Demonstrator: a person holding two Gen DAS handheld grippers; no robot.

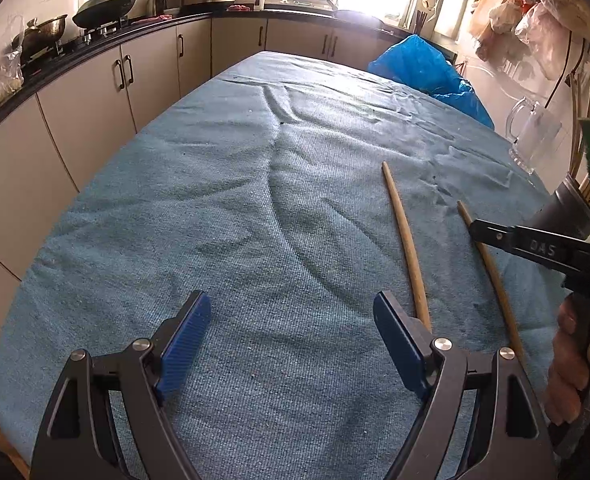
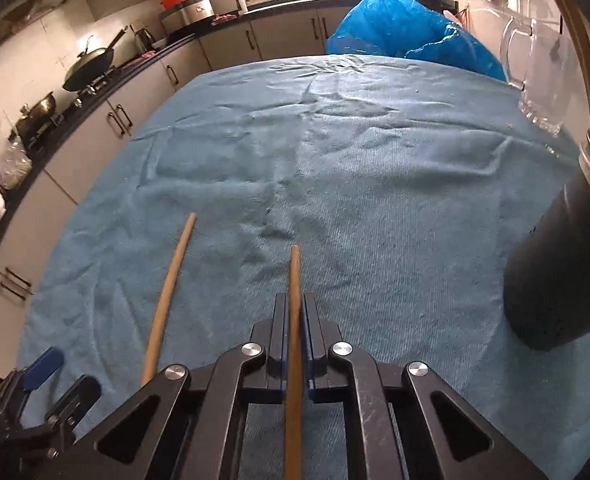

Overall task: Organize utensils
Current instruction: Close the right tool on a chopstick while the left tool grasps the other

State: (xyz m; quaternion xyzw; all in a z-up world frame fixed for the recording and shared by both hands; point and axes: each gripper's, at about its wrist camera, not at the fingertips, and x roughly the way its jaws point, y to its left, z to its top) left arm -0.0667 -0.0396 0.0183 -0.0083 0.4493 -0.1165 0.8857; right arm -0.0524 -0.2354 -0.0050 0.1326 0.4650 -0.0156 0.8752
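**Right tool clamped on one chopstick; left tool released**

Kitchen units with a wok (image 1: 105,7) on the hob run along the left side. The left tool (image 1: 291,344) hovers over the blue cloth (image 1: 215,200) covering the counter, its blue pads spread wide with nothing between them. Just right of its right pad lies the free chopstick (image 1: 405,236), flat on the cloth. Next comes the second chopstick (image 2: 295,320), clenched between the closed pads of the right tool (image 2: 295,312), its tip pointing forward over the cloth. In the left wrist view the right tool's black finger carries raised lettering reading "DAS". Further right stands a dark cylindrical holder (image 2: 559,280); beyond it, a clear glass mug (image 2: 543,76) and a blue plastic bag (image 2: 407,28) at the far edge
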